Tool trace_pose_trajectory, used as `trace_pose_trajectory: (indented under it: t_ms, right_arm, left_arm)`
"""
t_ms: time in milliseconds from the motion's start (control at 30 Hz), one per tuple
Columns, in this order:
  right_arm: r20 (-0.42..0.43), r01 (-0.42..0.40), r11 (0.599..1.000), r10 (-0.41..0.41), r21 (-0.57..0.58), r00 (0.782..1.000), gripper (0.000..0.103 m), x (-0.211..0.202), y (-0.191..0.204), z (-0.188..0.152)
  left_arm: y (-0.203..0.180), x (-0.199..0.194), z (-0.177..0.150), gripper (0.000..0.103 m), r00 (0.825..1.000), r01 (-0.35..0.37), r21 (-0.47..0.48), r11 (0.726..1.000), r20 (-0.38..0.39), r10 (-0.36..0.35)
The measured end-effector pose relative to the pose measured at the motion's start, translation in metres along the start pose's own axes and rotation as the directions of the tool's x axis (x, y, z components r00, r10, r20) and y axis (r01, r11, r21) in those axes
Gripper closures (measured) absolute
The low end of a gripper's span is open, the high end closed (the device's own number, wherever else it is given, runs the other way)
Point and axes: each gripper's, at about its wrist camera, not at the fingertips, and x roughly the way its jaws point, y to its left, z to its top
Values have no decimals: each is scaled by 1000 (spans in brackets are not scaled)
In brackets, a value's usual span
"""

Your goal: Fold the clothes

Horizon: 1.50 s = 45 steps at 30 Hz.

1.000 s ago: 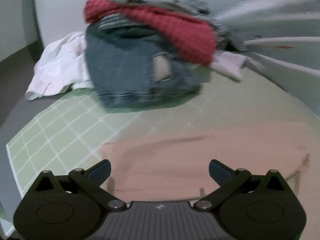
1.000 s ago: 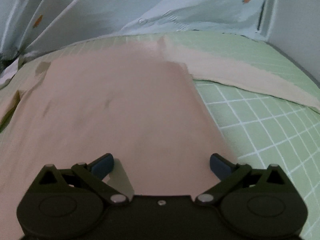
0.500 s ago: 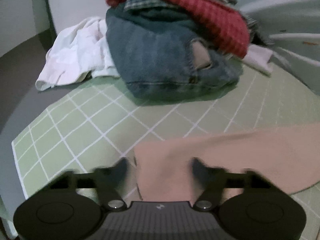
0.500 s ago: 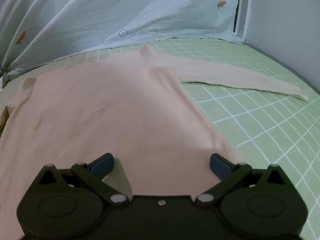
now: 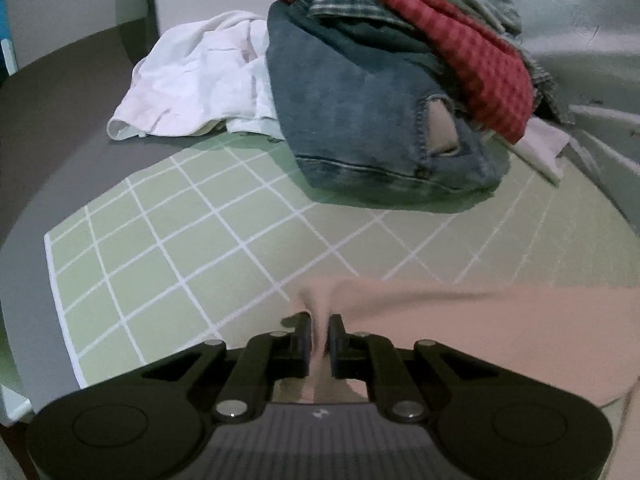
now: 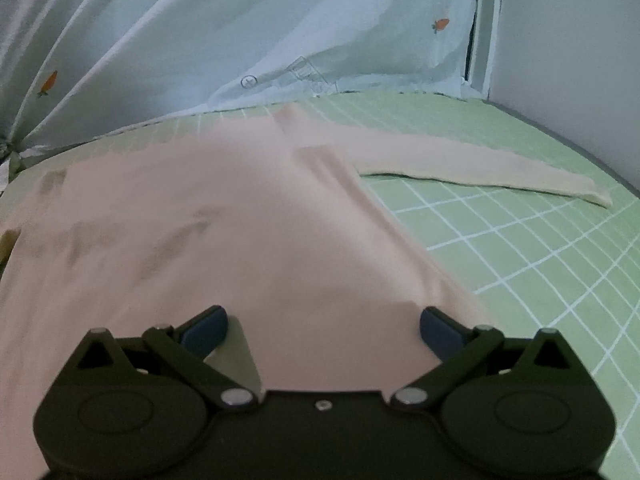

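Note:
A pale pink long-sleeved top (image 6: 224, 216) lies spread flat on a green checked sheet (image 6: 520, 256), one sleeve (image 6: 480, 168) stretched out to the right. In the left wrist view its near corner (image 5: 460, 328) is bunched into a ridge, and my left gripper (image 5: 319, 334) is closing its jaws on that pinch of pink cloth. My right gripper (image 6: 322, 326) stands open over the top's lower edge, its blue-padded fingers wide apart with flat cloth beneath them.
A heap of clothes sits behind the left gripper: blue jeans (image 5: 368, 120), a red checked garment (image 5: 460, 48) and a white garment (image 5: 200, 80). A pale blue printed quilt (image 6: 240, 40) lies along the far side. The sheet's left edge (image 5: 52, 280) meets grey mattress.
My left gripper went from wide open to nearly shut, pinching up the top's corner. It also shifted left so more green sheet shows. The right gripper stayed open, and its view now takes in more of the sleeve.

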Motion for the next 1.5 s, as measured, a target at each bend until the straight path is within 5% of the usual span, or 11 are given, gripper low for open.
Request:
trace_pose_trajectory:
  t_ms: [233,400,467,633,733,800,900,1033,1133,1267,1500]
  right_arm:
    - [13,-5,1000,5,1,1000,0,-1,1,-2]
    - [16,-10,1000,10,2,1000,0,-1,1,-2]
    - [16,-13,1000,13,1,1000,0,-2,1,-2]
    - [17,-21,1000,21,-1,1000,0,-3,0,-3]
    - [19,-29,1000,29,-4,999,0,-3,0,-3]
    - [17,-38,999,39,-13,999,0,-3,0,-3]
    - [9,-63,997,63,-41,998,0,-5,0,-3]
    - [-28,-118,989,116,-86,993,0,-6,-2,0]
    - [-94,-170,977,158,-133,983,0,-9,2,9]
    - [-57,-242,959,235,-147,970,0,-26,15,19]
    - [-136,-404,900,385,-165,913,1,-38,66,31]
  left_arm:
    - [-37,-34,-3,93,989,137,83,987,38,-141]
    - [-86,-57,-26,93,961,272,199,941,-3,-277]
    - [-109,-69,-40,93,936,348,260,901,-36,-351]
    - [-160,-114,-82,93,826,548,433,715,-144,-546]
    - [-172,-125,-102,79,796,594,453,665,-206,-569]
    - [-172,-128,-111,48,801,587,463,664,-215,-558]
    - [-166,-128,-114,18,845,522,474,709,-179,-503]
    - [-160,-114,-110,16,911,409,468,783,-158,-382]
    - [-153,-101,-110,16,941,338,459,822,-167,-294]
    - [-139,-92,-108,16,950,310,451,837,-186,-252]
    - [-131,-82,-108,16,954,288,448,846,-208,-215]
